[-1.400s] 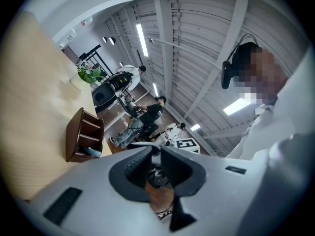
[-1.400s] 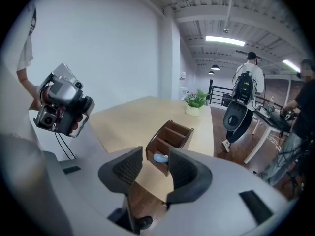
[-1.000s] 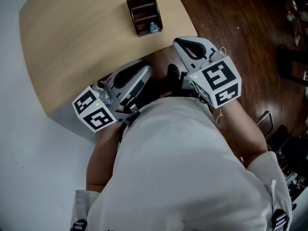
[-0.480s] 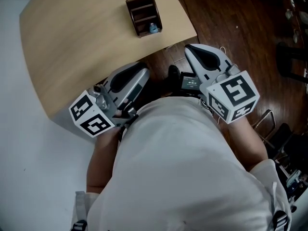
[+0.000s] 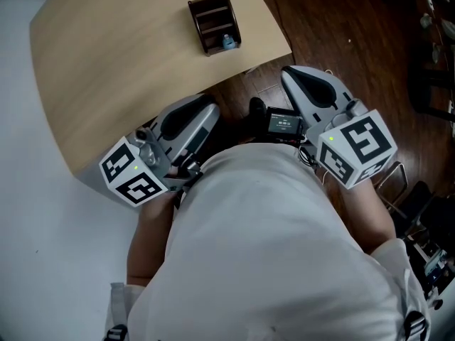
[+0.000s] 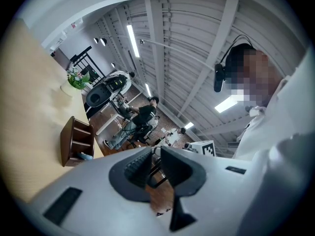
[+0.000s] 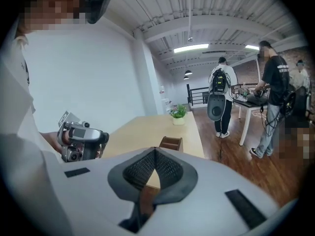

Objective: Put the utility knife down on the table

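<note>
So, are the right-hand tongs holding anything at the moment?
No, the right tongs are closed pad against pad, with nothing between them.

Light wooden table (image 5: pixel 121 69) with a rounded corner, seen from above (its right-hand edge borders a dark plank floor (image 5: pixel 341 41) in this view). 1 dark brown wooden organizer (image 5: pixel 214 21) stands upright on the top, close to that edge, with its stepped compartments open upward. A small blue object (image 5: pixel 227 41) sits in the compartment nearest the viewer. In the right gripper view, 1 small potted plant (image 7: pixel 178 113) in a white pot stands at the table's far end, well apart from the organizer.
</note>
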Demonstrator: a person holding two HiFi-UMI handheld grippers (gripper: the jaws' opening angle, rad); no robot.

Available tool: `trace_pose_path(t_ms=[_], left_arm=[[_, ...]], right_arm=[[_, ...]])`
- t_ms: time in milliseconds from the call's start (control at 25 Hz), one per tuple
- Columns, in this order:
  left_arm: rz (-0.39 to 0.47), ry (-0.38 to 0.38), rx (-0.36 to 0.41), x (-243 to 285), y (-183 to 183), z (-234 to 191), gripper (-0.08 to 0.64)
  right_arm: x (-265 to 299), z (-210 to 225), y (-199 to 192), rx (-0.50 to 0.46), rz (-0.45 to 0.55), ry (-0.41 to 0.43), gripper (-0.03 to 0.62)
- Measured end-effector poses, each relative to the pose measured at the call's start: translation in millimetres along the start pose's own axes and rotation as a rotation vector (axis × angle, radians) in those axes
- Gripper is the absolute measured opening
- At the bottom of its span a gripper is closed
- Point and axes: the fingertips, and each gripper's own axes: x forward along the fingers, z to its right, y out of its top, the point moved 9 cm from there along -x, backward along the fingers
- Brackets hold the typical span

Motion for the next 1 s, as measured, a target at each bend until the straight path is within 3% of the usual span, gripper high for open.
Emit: trace_pose_path(t_ms=[1000], left_arm=[[-0.018,-0.005,0.017,7,11,8,0.054]], right_arm=[[8,10,20,-0.017,0.013,0.008,0.0]])
